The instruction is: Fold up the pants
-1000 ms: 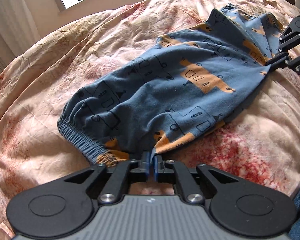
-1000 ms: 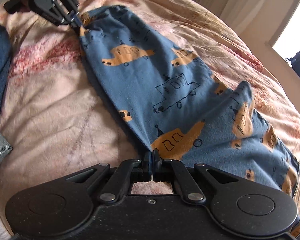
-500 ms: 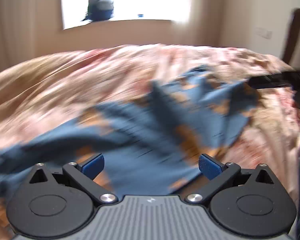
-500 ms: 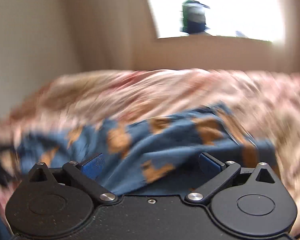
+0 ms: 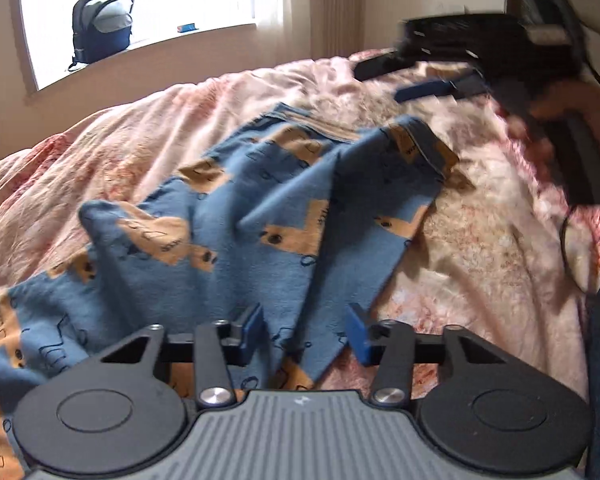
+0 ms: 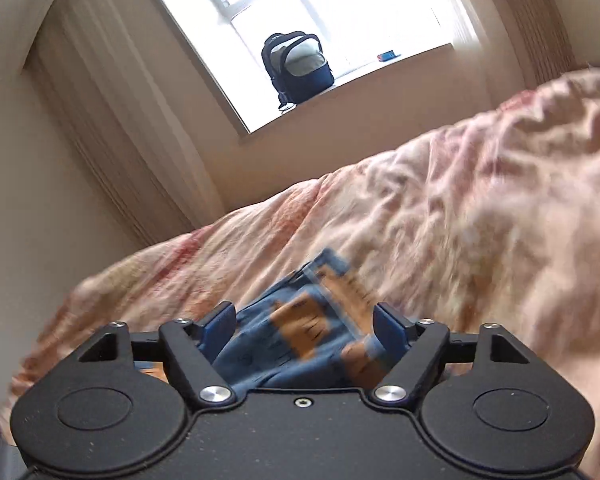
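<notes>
This is looking like a bedroom in a home. A bed [image 5: 480, 240] is wearing a pink flowered cover, curtains [image 6: 112, 120] are hanging beside a window [image 6: 320, 12], and a backpack [image 5: 102, 24] is sitting on the sill.

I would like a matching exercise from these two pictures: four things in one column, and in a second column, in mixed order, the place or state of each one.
Things
1. blue pants with orange vehicle print
2. dark blue backpack
3. left gripper
4. pink floral bedspread

Places or states
A. stands on the window sill
B. jaws open, holding nothing
C. lies crumpled on the bed
D. covers the bed under the garment

Pairs: 1-C, 2-A, 3-B, 4-D
</notes>
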